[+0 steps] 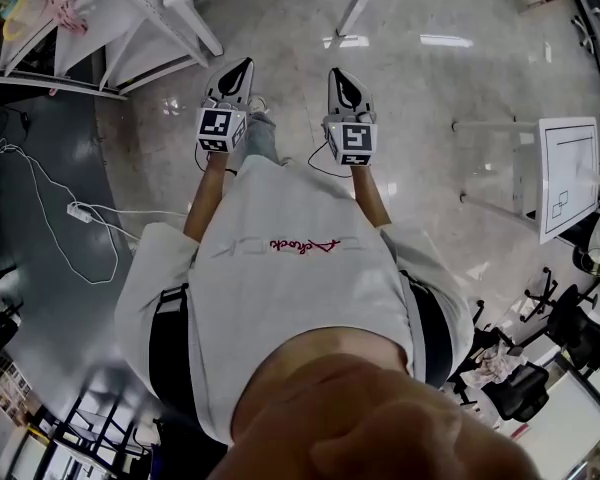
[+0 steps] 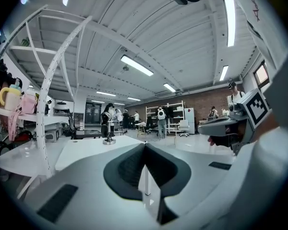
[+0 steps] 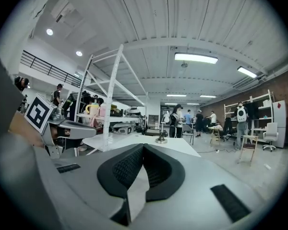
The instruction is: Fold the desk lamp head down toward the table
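Approach stage. You hold the left gripper and right gripper closed and empty, well short of the table. The lamp stands near its far edge. Next, step closer and open a claw.

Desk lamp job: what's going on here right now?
A person stands short of the white table, holding the left gripper and the right gripper out in front, roughly level. Both are shut and empty. The desk lamp stands on the table ahead, untouched, so the fold hasn't started.
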Available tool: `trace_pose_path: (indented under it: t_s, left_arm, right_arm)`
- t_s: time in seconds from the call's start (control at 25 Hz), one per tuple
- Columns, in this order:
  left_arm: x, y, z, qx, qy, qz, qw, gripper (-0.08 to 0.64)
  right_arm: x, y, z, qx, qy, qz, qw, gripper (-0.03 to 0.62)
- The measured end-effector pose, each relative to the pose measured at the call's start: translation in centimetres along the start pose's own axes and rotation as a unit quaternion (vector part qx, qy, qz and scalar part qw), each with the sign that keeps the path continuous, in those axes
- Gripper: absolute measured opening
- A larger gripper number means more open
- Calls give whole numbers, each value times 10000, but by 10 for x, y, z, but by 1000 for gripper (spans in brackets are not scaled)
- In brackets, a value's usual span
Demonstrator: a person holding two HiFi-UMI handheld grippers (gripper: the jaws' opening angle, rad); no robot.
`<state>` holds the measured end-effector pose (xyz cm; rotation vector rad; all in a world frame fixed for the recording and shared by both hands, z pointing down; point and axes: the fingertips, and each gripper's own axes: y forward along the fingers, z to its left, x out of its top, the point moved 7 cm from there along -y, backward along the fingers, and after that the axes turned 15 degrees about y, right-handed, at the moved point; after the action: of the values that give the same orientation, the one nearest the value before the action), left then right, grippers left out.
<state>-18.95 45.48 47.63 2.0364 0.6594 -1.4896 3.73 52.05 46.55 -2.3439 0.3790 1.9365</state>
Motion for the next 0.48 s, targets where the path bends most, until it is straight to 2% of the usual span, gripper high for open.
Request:
trace_pose_path:
  t_s: [0.48]
  left_arm:
    - [-18, 39, 24, -1, -37, -9, 10000, 26]
  right_arm:
    - [1, 51, -11, 167, -103, -11, 9998, 18]
